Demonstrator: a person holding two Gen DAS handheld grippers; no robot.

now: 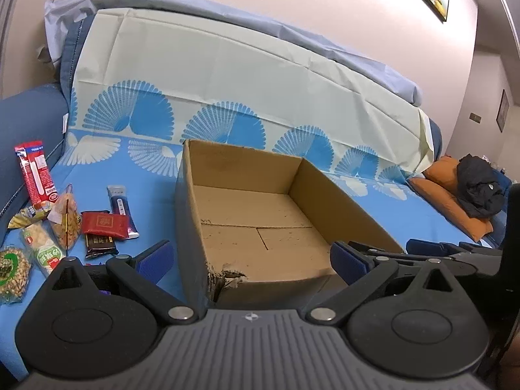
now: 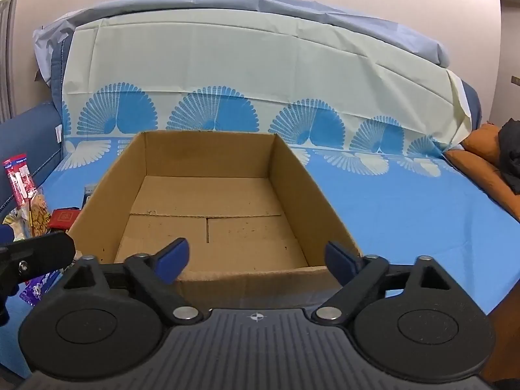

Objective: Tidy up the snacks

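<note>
Claws first: the left claw (image 1: pixel 250 256) and right claw (image 2: pixel 256 260) both hang released, nothing grasped. Beyond them the cardboard box (image 1: pixel 253 214) sits empty on the bed (image 1: pixel 406 214); snack packets (image 1: pixel 65 221), perhaps eight, lie beside it. Sorting is unstarted; next comes reaching left for a packet.

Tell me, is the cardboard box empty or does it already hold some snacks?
Empty. Both views show the bare floor of the box, nothing lying in it. The snacks lie outside, on the blue cloth to its left.
</note>
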